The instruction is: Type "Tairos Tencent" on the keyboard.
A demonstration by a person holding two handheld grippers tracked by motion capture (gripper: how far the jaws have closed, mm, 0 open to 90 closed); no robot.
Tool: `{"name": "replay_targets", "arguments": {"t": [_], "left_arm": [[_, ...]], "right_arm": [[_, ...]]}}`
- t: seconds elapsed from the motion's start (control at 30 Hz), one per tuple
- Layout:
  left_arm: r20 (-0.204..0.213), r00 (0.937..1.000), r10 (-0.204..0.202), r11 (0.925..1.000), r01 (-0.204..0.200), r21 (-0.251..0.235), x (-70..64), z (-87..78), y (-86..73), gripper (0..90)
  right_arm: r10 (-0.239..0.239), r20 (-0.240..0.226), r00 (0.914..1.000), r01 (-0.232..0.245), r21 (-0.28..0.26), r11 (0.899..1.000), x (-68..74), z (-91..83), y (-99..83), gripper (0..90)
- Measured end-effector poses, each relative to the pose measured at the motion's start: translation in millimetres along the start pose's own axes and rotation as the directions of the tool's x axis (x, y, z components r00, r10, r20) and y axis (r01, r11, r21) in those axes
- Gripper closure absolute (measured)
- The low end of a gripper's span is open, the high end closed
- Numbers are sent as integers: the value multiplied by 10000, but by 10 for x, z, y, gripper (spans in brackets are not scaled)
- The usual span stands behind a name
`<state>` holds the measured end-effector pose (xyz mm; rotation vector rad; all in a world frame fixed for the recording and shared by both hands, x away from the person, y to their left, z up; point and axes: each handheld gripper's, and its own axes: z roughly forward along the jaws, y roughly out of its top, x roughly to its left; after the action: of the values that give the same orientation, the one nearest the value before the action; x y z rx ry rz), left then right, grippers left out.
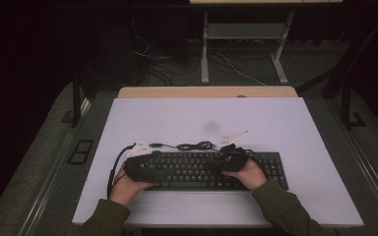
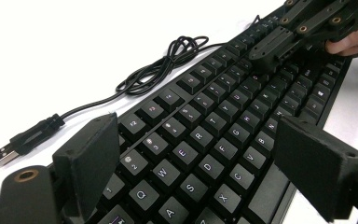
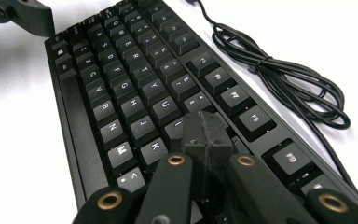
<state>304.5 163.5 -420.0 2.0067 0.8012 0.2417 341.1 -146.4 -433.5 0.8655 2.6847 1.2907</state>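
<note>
A black keyboard [image 1: 202, 169] lies flat near the front edge of a white table [image 1: 275, 123], its long side running left to right before a person seated at the near edge. The person's two hands come in from below, each holding a black two-jaw gripper over the keyboard. The left gripper [image 1: 140, 164] sits above the keyboard's left end; in the left gripper view [image 2: 205, 163] its two jaws stand spread wide apart, framing the letter keys from Q and W across to B and N, with nothing between them. The right gripper [image 1: 231, 160] hovers over the right-hand part of the letter block; in the right gripper view [image 3: 206, 133] its jaws are pressed together, tips down close over the keys just right of K, though whether they touch a key cannot be told. The keyboard's black cable [image 1: 194, 145] lies bundled in loose loops on the table just behind the keyboard, and its USB plug [image 2: 4, 154] rests on the white surface beside the left end.
</note>
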Motion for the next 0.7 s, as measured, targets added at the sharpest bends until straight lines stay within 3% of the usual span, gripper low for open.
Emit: {"name": "replay_targets", "arguments": {"t": [0.7], "left_arm": [[-133,9999,-40,9999,38,-124,24,-45,-5,144]], "right_arm": [[-66,98,9999,63,219,9997,11,36,-26,896]]}}
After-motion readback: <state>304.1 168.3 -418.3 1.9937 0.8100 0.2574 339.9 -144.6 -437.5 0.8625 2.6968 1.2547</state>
